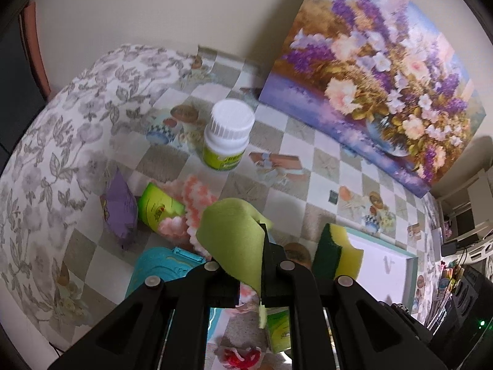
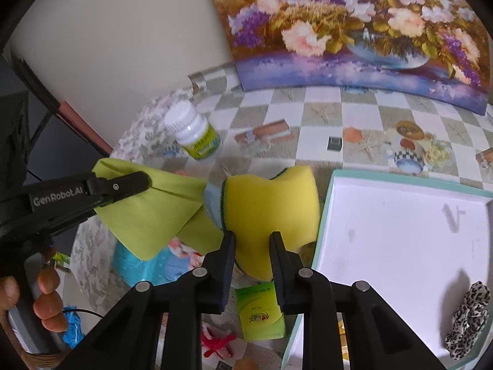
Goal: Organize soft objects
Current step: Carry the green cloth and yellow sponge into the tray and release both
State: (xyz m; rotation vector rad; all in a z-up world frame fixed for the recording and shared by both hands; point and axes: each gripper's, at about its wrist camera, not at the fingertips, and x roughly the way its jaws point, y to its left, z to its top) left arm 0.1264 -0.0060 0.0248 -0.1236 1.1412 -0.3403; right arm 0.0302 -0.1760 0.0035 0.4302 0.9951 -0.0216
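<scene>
My left gripper (image 1: 246, 262) is shut on a green cloth (image 1: 234, 240) and holds it above the table; it also shows in the right wrist view (image 2: 123, 182), with the cloth (image 2: 151, 212) hanging from it. My right gripper (image 2: 251, 240) is shut on a yellow sponge (image 2: 271, 203) with a dark green scouring side, held just left of the white tray (image 2: 400, 215). The sponge also shows in the left wrist view (image 1: 336, 251). A leopard-print scrunchie (image 2: 468, 317) lies in the tray's near right corner.
A white pill bottle (image 1: 226, 134) stands on the checkered tablecloth. A green box (image 2: 262, 311), a turquoise case (image 1: 154, 271), a purple packet (image 1: 120, 209), a pink fluffy item (image 1: 191, 203) and a red-white item (image 2: 215, 342) lie below. A flower painting (image 1: 385, 80) leans on the wall.
</scene>
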